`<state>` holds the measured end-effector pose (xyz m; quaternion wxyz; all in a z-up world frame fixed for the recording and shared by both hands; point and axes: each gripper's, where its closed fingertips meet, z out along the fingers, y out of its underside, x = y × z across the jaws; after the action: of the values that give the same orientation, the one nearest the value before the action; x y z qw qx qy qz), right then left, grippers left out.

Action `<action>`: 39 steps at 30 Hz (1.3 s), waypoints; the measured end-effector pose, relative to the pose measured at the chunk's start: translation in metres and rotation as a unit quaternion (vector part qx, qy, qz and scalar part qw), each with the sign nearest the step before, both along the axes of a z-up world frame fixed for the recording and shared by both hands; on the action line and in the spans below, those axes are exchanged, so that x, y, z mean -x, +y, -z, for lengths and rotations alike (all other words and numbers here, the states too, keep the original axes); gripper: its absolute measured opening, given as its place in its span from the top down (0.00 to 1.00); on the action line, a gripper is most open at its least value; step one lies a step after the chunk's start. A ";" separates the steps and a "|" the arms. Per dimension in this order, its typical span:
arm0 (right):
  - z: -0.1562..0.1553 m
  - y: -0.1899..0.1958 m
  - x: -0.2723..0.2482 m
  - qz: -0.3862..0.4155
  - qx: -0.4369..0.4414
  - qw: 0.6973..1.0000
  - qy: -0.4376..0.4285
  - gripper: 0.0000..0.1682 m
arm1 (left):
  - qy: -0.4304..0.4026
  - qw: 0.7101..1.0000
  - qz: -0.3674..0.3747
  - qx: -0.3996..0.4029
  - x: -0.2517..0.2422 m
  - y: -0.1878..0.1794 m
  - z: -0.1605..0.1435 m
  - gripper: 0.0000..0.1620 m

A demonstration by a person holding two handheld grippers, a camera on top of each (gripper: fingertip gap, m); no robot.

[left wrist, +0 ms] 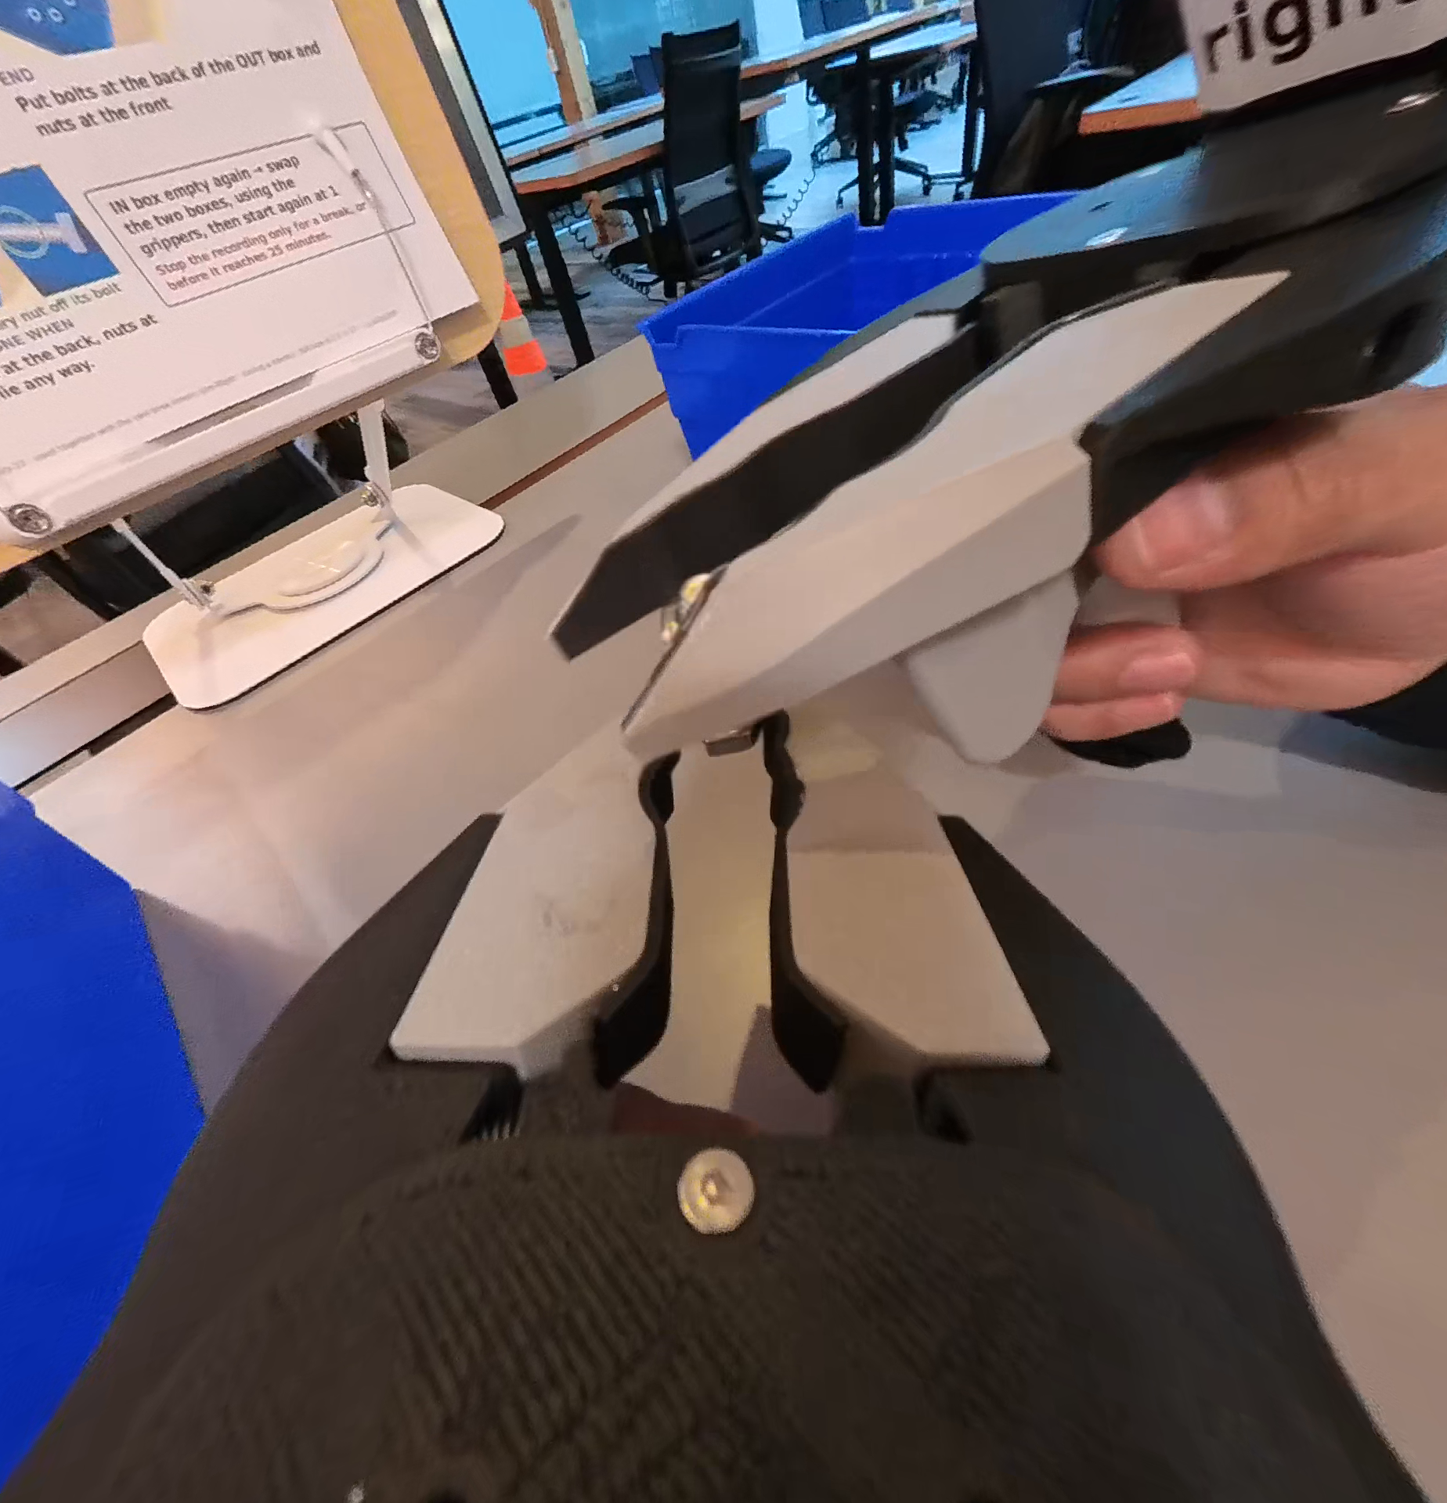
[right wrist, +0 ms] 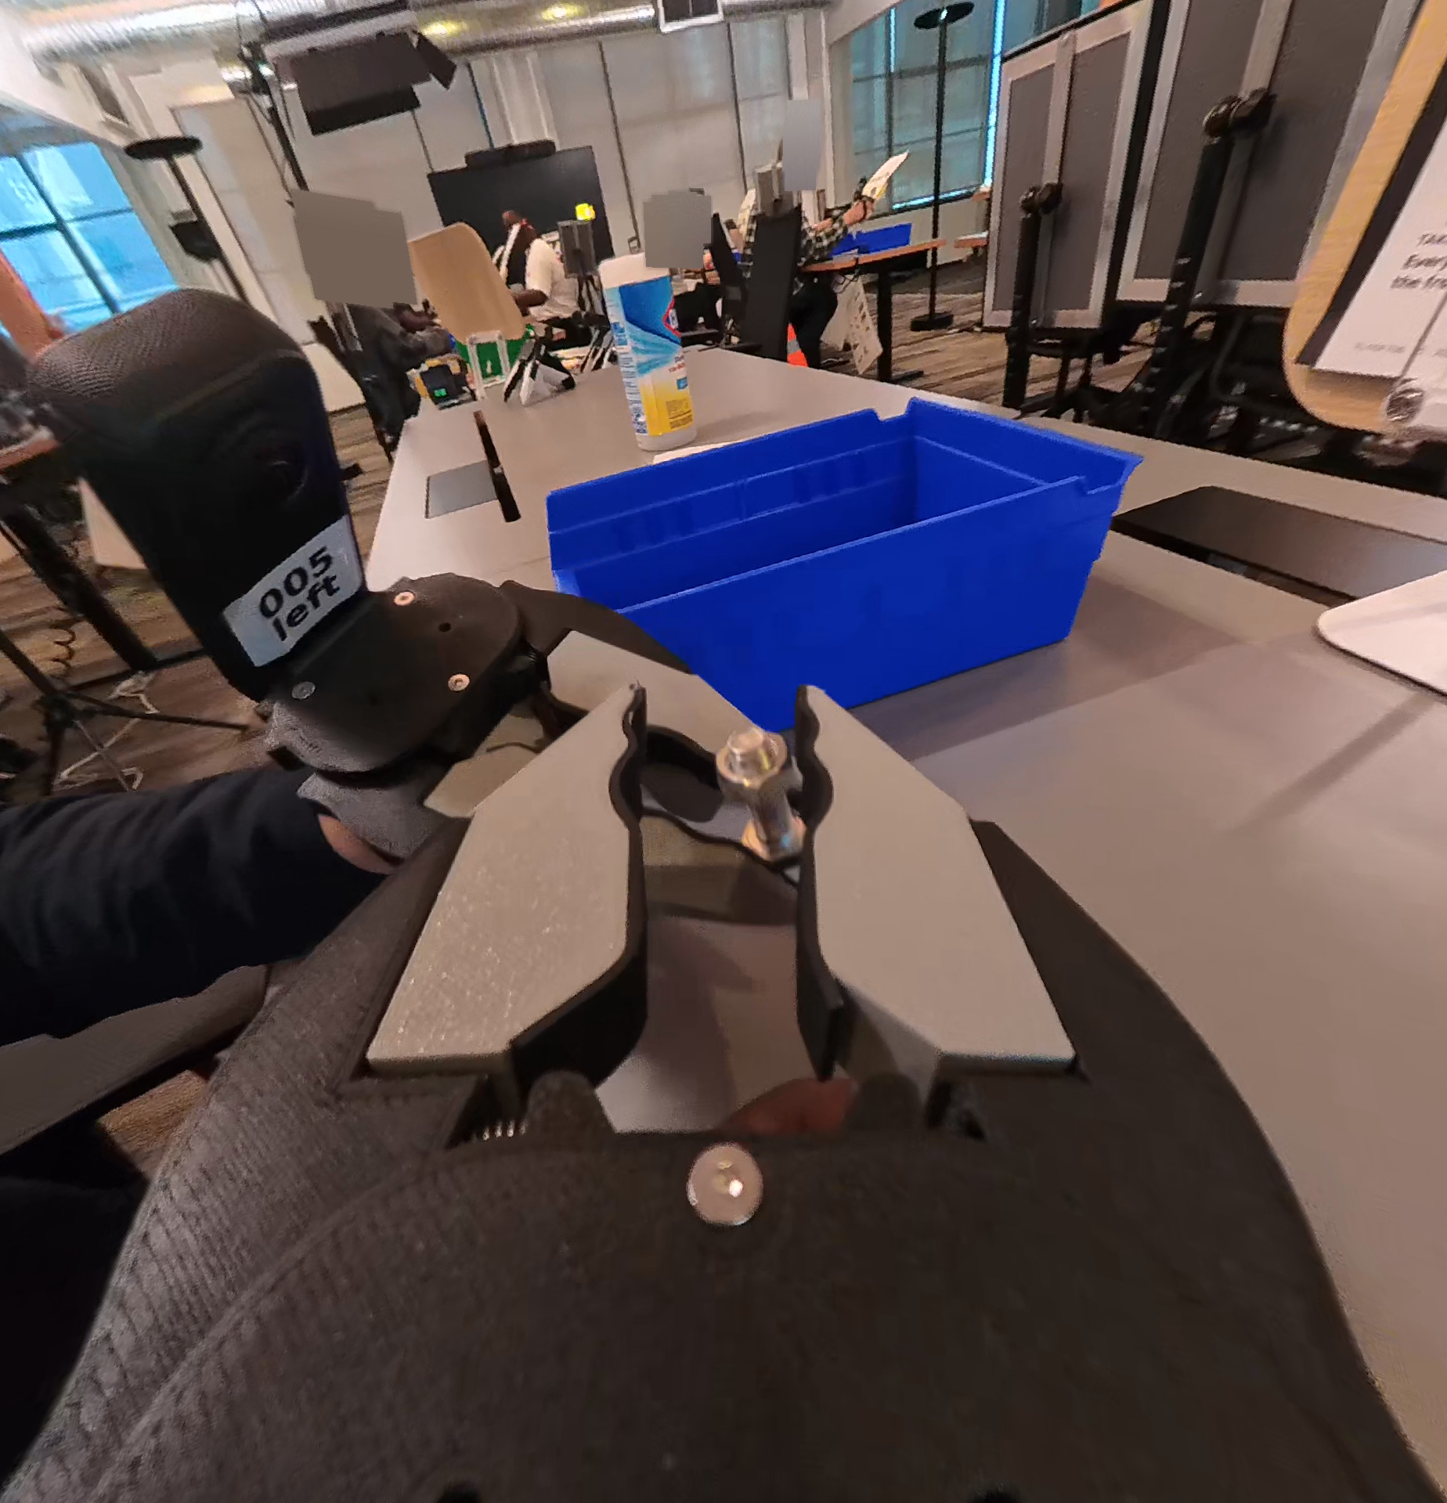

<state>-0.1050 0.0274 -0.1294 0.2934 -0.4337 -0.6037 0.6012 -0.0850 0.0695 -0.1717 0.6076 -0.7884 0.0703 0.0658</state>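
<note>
Bolt [right wrist: 759, 793]: silver, threaded, with a nut near its top. It stands nearly upright above the counter [right wrist: 1192, 813], between the tips of both grippers.

Right gripper [right wrist: 720, 707]: fingers spread. The bolt's upper part sits in the gap, against the notch of the right-hand finger [right wrist: 883, 878] and well clear of the left-hand one. In the left wrist view it crosses from the right, tilted down, with a hand [left wrist: 1273, 569] around its grip and a glint of metal between its tips.

Left gripper [left wrist: 720, 752]: fingers drawn close, pinching a small metal piece at their tips that looks to be the bolt's lower end. The right gripper's fingers lie directly over it and hide most of it.

Bin [right wrist: 867, 634]: blue, open-topped, on the counter just beyond the fingers. Its floor is out of sight.

Second bin [left wrist: 53, 1017]: blue, at the left edge of the left wrist view, only its wall showing.

Sign [left wrist: 216, 203]: printed sheet on a white stand, on the counter behind and to the left.

Canister [right wrist: 651, 358]: wipes, upright, behind the bin.

Background: desks, chairs, seated people.
</note>
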 end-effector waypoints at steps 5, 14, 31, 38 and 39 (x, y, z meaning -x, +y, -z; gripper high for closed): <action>-0.005 0.008 -0.005 0.003 0.011 1.000 0.005 0.80 | -0.031 0.999 -0.032 -0.012 0.022 -0.007 -0.006 0.89; 0.007 -0.010 0.001 -0.018 -0.001 1.000 -0.014 0.77 | -0.008 1.000 0.012 -0.003 -0.004 0.000 -0.001 0.89; 0.008 -0.014 0.000 -0.023 -0.014 1.000 -0.013 0.77 | -0.008 1.000 -0.008 -0.001 0.005 -0.001 0.000 0.89; -0.002 0.002 -0.006 -0.008 -0.006 1.000 0.001 0.78 | -0.021 0.999 -0.029 -0.010 0.019 -0.006 -0.004 0.89; -0.003 0.004 -0.007 -0.006 -0.003 1.000 0.002 0.78 | -0.024 0.999 -0.033 -0.012 0.022 -0.007 -0.005 0.89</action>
<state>-0.0981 0.0316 -0.1261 0.2925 -0.4280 -0.6071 0.6023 -0.1067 0.0624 -0.1663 0.6162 -0.7841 0.0287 0.0677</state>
